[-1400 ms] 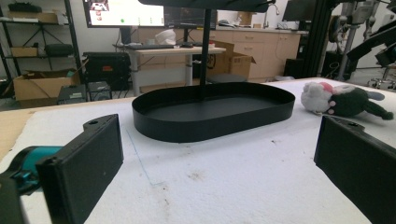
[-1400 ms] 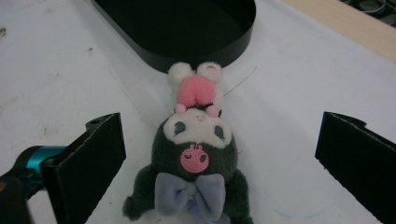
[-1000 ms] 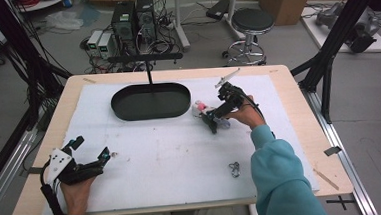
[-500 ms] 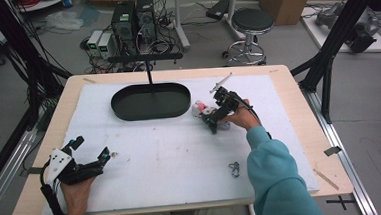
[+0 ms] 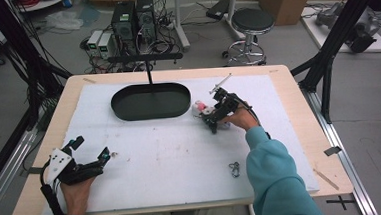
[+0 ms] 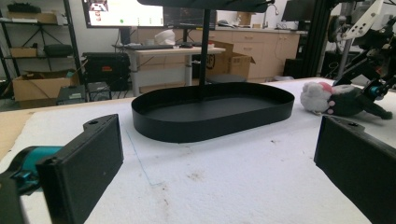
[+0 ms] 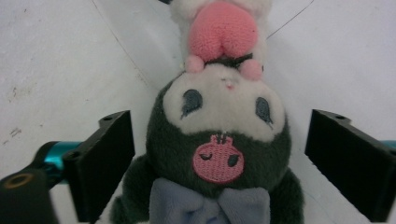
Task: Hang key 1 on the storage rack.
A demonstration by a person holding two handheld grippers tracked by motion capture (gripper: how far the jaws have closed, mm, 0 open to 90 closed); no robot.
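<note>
Just fingers [image 7: 219, 163] astride plush toy [image 7: 219, 126] — gaps either side

readable text: none in any view
monitor [image 6: 135, 12]: screen contents too small and blurred to read
cardboard boxes [image 6: 30, 88]: no print can be made out
plush toy [image 7: 219, 140]: embroidered pink face emblem, no letters

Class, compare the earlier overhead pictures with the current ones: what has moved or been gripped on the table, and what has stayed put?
The right gripper has come down around the dark grey and white plush toy, and its jaws have just been closing; the toy sits between them, with a gap at the right finger, so it is not yet gripped. The left gripper, the black oval tray and the small metal clip stayed as they were.
</note>
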